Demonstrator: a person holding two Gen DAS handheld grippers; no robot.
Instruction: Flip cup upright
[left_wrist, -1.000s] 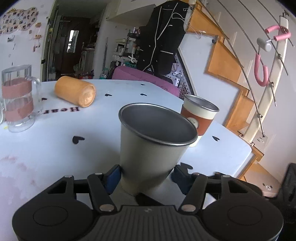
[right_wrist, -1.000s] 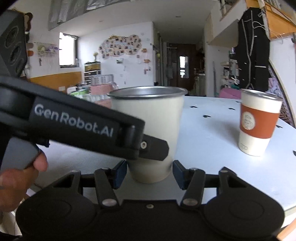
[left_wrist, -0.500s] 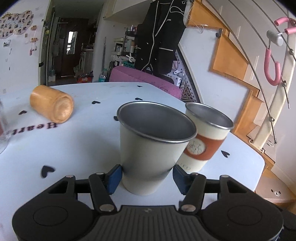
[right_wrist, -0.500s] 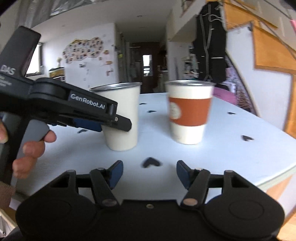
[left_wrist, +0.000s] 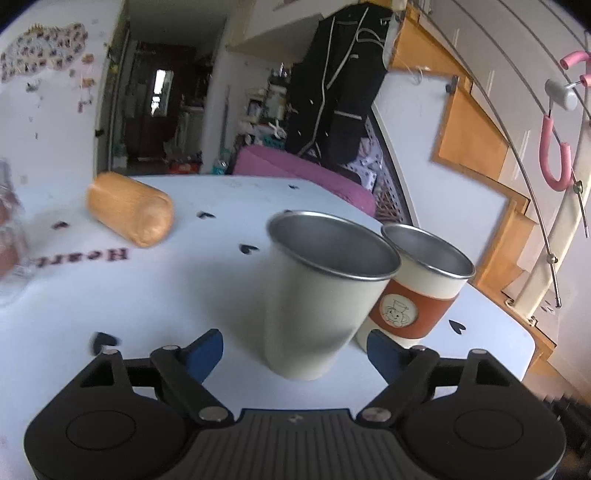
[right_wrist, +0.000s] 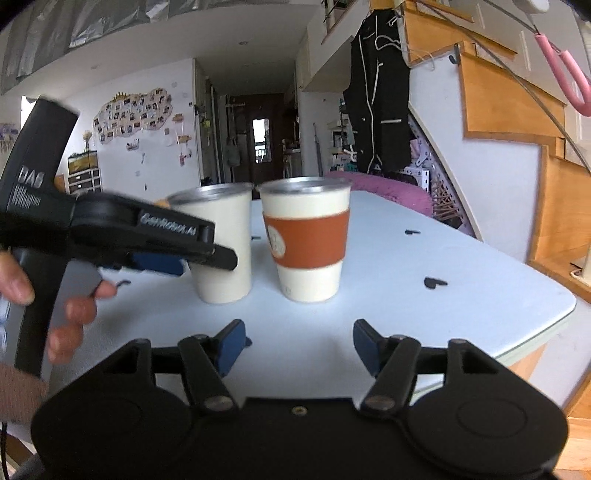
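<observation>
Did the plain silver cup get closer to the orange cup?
Yes. The plain cup now stands close beside the orange-sleeved cup, after a wide gap earlier.

A white room with a photo collage (right_wrist: 133, 116) on the wall, a dark hallway doorway (right_wrist: 255, 140), a black jacket (right_wrist: 378, 110) hanging by a wooden staircase (right_wrist: 517, 92), and a purple sofa (left_wrist: 295, 177).

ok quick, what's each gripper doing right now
Left gripper: open, tongs apart on either side of the steel cup, not holding it.
Right gripper: open, empty.
</observation>
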